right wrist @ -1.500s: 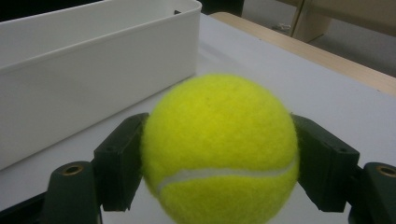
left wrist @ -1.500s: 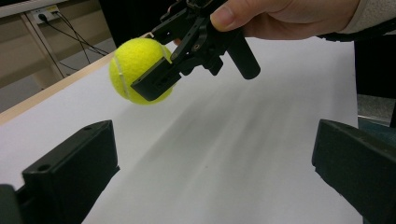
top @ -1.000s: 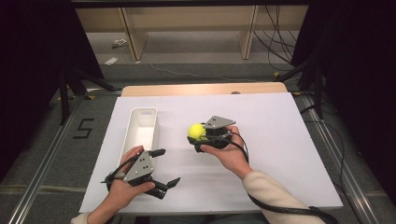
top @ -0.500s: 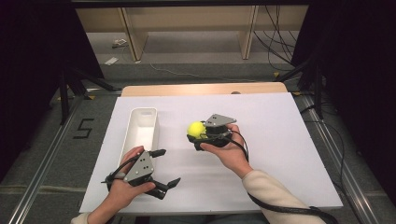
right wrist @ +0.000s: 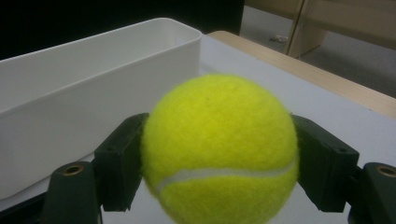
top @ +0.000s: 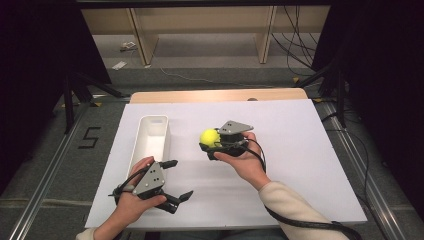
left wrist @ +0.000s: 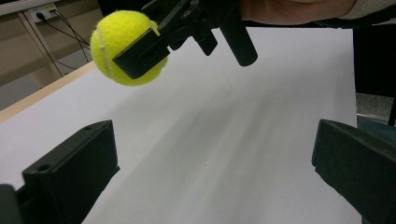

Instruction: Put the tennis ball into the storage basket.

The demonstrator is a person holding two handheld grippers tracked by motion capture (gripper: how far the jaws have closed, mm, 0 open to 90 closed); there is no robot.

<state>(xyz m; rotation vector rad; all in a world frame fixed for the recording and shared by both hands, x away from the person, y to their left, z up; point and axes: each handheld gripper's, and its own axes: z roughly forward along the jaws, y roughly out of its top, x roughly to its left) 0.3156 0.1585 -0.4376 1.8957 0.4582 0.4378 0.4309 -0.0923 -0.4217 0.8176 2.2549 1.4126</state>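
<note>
A yellow tennis ball (top: pixel 209 136) is held a little above the white table sheet (top: pixel 310 160), with my right gripper (top: pixel 208 141) shut on it. In the right gripper view the ball (right wrist: pixel 219 144) sits squeezed between the two black jaws, close to the white bin (right wrist: pixel 93 79). That long, empty white bin (top: pixel 142 142) lies left of the ball. My left gripper (top: pixel 182 178) rests open near the front edge, below the bin. Its view looks between its wide-apart jaws (left wrist: pixel 212 177) at bare sheet, with the ball (left wrist: pixel 109 35) and the other gripper up ahead.
The white sheet covers a wooden table whose far edge (top: pixel 215 95) shows at the back. Metal rails run along both sides on the floor, with a "5" mark (top: pixel 90 137) to the left. Wooden shelf legs and cables stand beyond the table.
</note>
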